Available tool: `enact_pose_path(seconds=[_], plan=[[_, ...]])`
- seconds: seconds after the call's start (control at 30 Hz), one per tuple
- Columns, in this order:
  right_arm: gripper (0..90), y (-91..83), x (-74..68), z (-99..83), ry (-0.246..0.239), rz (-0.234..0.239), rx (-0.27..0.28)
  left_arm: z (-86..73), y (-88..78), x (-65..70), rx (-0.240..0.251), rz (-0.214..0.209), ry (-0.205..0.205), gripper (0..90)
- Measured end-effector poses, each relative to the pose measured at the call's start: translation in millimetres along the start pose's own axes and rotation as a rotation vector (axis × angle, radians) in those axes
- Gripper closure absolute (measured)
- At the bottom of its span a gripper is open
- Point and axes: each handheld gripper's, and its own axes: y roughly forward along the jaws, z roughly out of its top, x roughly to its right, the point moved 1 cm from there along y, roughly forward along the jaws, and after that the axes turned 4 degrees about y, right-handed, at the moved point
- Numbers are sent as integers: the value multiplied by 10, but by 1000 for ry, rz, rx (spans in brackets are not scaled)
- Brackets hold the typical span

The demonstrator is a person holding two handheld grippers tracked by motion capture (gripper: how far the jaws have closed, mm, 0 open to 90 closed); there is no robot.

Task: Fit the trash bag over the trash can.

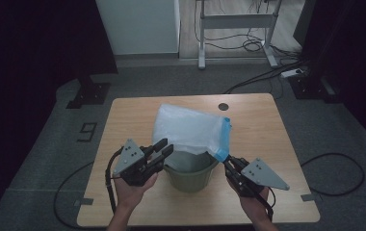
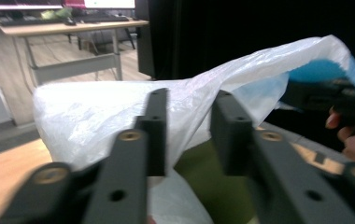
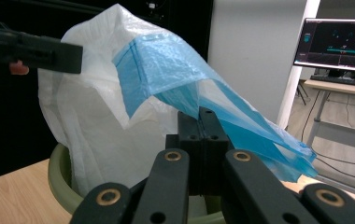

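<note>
A white plastic bag (image 1: 186, 130) with a blue band (image 1: 224, 137) along its mouth is draped over a green bucket (image 1: 190, 174) near the table's front. My right gripper (image 1: 228, 161) is shut on the blue band (image 3: 161, 65), its jaws (image 3: 207, 112) pressed together on the film at the bucket's right rim. My left gripper (image 1: 163, 148) hovers at the bucket's left rim. Its jaws (image 2: 189, 100) stand apart, with the bag's white edge (image 2: 96, 112) running behind the gap and no pad pressing on it. The bucket (image 2: 208, 182) shows green below the bag.
The wooden table (image 1: 133, 110) has a round cable hole (image 1: 223, 106) at the back. Beyond it stand a white cabinet (image 1: 142, 24) and a desk frame (image 1: 234, 21) with cables on the floor. A lit monitor (image 3: 339, 42) sits on a desk.
</note>
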Motion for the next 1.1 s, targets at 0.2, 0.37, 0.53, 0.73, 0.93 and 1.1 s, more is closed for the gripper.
enact_pose_path(seconds=[0.2, 0.37, 0.53, 0.73, 0.93, 1.1], plan=[[888, 0, 45, -97, 14, -1, -33, -42, -62, -109, 49, -9, -47, 897], [887, -14, 72, -175, 7, 1, -56, -93, -156, -171, 87, 22, -76, 900], [888, -30, 121, -209, 13, -12, -70, -127, -267, -293, 142, 17, -157, 900], [888, -91, 383, -195, 6, -103, -78, -211, -458, -372, 170, 25, -194, 900], [888, -150, 699, -238, 62, -186, -98, -384, -631, -414, 172, 16, -232, 900], [888, -231, 988, -330, 103, -245, -124, -565, -678, -423, 142, -13, -268, 899]])
